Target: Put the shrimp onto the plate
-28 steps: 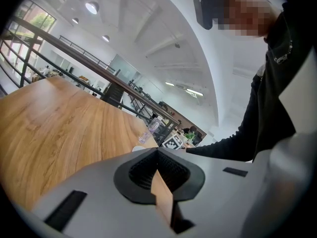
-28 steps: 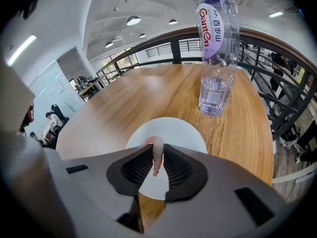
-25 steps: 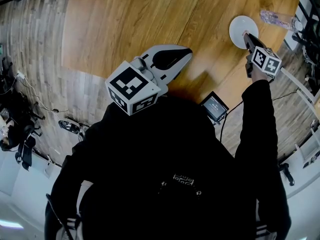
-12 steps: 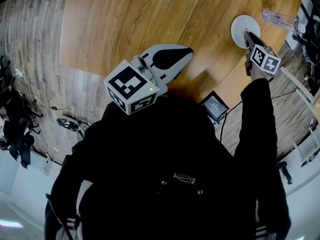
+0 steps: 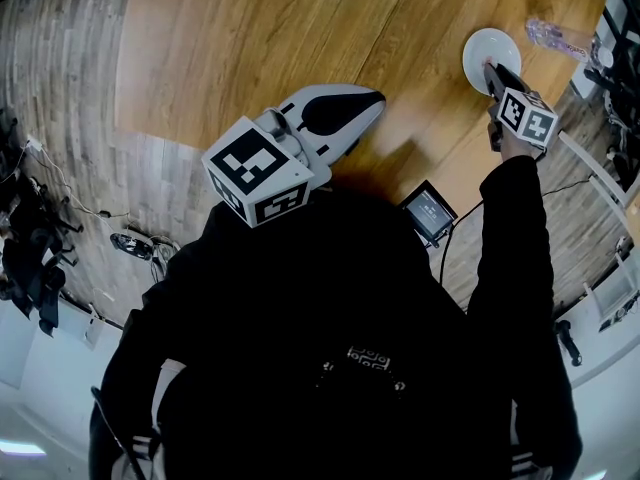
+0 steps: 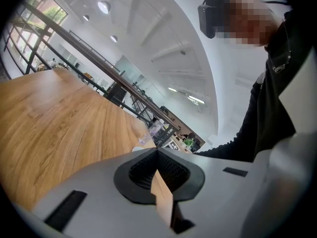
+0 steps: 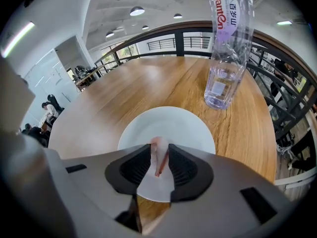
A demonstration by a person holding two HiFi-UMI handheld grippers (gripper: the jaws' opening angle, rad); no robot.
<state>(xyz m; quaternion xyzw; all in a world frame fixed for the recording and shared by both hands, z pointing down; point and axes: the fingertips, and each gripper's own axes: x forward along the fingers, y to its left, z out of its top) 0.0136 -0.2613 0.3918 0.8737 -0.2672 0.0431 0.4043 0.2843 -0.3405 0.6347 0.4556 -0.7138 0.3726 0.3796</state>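
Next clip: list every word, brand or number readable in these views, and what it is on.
"Ganten": red letters on the label of the water bottle.
Smaller characters beside it on that label: too small to read.
Small screen in the head view: too blurred to read.
White print on the person's black top: unreadable.
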